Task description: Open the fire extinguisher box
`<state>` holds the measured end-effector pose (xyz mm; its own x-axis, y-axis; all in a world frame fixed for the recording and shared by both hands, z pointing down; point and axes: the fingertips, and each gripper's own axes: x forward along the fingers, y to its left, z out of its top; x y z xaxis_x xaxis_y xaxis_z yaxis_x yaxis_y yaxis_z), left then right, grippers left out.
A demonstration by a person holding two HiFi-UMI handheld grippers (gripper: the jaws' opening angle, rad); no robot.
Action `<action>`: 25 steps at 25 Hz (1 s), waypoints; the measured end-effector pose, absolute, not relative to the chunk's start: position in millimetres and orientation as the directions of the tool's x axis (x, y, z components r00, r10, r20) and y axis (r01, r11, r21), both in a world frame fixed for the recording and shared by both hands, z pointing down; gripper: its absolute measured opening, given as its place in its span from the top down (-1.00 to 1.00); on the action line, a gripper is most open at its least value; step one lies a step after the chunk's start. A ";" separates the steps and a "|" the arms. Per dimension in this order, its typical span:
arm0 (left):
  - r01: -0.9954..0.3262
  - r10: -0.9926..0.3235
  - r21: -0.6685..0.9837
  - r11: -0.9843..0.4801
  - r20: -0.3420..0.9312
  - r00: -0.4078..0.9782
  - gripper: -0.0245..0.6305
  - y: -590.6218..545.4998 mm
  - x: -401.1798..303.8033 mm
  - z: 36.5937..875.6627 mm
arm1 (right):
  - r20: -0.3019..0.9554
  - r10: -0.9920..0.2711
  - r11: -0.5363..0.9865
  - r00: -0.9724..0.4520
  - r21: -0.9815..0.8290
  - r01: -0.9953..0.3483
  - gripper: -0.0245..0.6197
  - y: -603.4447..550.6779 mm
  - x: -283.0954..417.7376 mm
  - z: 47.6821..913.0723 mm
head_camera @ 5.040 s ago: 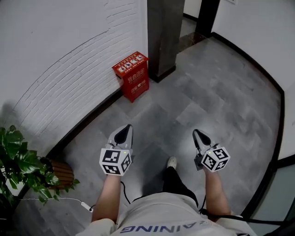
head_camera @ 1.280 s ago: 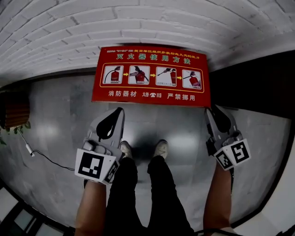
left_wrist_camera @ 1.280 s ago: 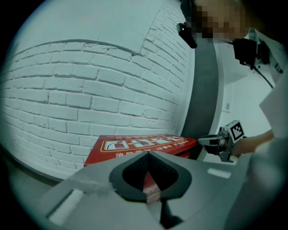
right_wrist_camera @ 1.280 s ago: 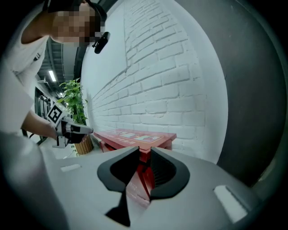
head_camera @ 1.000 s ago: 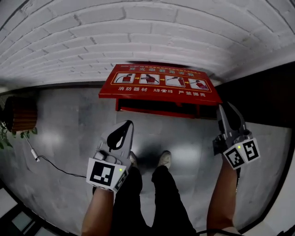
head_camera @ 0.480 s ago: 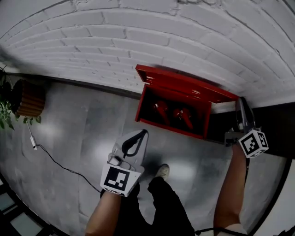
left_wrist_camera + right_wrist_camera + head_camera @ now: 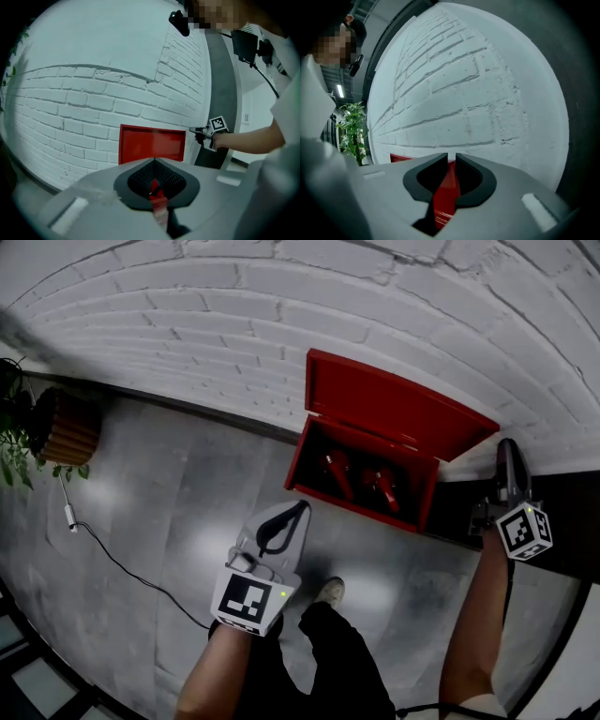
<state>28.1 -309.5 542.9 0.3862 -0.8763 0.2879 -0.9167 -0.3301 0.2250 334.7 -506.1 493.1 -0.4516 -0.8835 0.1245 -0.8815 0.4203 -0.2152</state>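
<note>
We list: red fire extinguisher box (image 7: 300, 457), lid (image 7: 394, 413) raised against brick wall (image 7: 187, 324). Left hand-held gripper (image 7: 298, 510): jaws together, empty. Right hand-held gripper (image 7: 507, 446): jaws closing, gripping nothing.

The left gripper (image 7: 301, 508) is held near the body, pointing slightly downward, with its jaws together. The right gripper (image 7: 507, 448) reaches farther out on a straightened right arm (image 7: 473, 615); its jaws are closing, a narrow gap remains, and the pads grip nothing.
</note>
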 end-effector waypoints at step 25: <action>-0.859 -0.817 0.144 -0.491 0.265 0.512 0.91 -292.7 45.3 410.1 | 0.128 -0.834 0.485 -0.537 -0.295 -0.823 0.90 -291.7 261.4 409.6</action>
<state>45.3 -292.7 410.1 0.5116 -0.8174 0.2650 -0.8592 -0.4911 0.1439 261.4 -291.7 409.6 -0.5374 -0.8336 0.1278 -0.8231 0.4854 -0.2947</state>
